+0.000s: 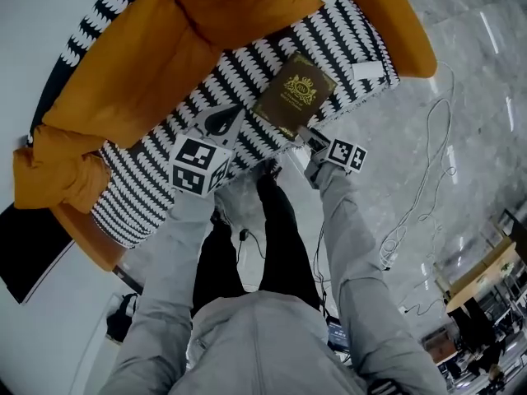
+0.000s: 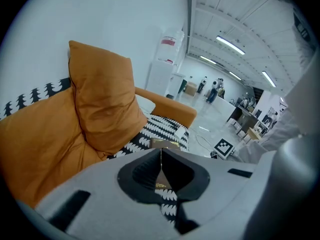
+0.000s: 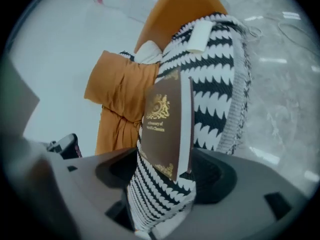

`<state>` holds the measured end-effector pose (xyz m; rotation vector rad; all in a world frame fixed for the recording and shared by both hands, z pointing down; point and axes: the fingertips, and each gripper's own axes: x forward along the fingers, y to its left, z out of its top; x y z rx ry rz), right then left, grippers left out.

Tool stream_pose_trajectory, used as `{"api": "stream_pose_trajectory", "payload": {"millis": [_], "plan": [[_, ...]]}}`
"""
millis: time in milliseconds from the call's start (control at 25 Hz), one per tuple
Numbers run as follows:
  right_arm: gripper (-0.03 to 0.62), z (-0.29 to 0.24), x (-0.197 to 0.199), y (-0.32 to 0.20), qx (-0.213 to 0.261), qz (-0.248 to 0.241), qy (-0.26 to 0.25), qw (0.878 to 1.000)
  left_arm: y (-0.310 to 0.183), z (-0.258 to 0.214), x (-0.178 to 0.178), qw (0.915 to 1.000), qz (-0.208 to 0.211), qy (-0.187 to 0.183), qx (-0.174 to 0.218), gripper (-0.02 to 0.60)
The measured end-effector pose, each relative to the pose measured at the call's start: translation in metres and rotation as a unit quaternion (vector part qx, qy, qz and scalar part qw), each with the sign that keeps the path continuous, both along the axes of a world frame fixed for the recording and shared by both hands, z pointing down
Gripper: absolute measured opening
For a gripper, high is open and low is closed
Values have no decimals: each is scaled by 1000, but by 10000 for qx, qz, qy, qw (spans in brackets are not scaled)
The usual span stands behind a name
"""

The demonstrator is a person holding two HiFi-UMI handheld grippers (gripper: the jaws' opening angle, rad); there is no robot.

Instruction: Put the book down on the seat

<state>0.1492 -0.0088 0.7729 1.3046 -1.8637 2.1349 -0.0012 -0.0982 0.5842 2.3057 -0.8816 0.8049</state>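
Observation:
A brown book point(image 1: 295, 95) with a gold crest lies on the black-and-white patterned seat point(image 1: 247, 72) of an orange sofa, near its front edge. My right gripper point(image 1: 306, 134) is at the book's near corner. In the right gripper view the book point(image 3: 162, 124) stands between the parted jaws, close to the right one, and neither finger covers its front. My right gripper point(image 3: 167, 169) is open. My left gripper point(image 1: 224, 122) hovers over the seat's front edge, left of the book. Its jaws point(image 2: 161, 159) are shut on nothing.
Two orange cushions point(image 1: 165, 64) lean along the sofa's back. A white tag point(image 1: 368, 71) lies on the seat to the right of the book. Cables point(image 1: 428, 179) trail over the grey floor at right. The person's legs point(image 1: 276, 220) stand against the sofa's front.

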Motion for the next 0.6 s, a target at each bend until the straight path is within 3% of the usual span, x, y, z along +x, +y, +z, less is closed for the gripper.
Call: {"api": "stream_pose_trajectory", "payload": {"millis": [80, 200, 480, 520, 600], "plan": [[322, -18, 6, 2, 391, -490, 471, 9969, 2, -7, 7, 10000, 61, 6, 22, 28], [322, -57, 6, 0, 1033, -1177, 1163, 9808, 2, -27, 8, 9997, 185, 34, 135, 26], [313, -169, 17, -6, 2330, -1456, 2504, 9283, 11, -82, 5, 9975, 550, 143, 413, 26], [294, -185, 17, -5, 2465, -1464, 2736, 9181, 13, -90, 3, 9971, 584, 160, 467, 28], [126, -217, 19, 0, 2636, -1433, 3249, 8969, 19, -108, -3, 9962, 634, 189, 561, 26]]}}
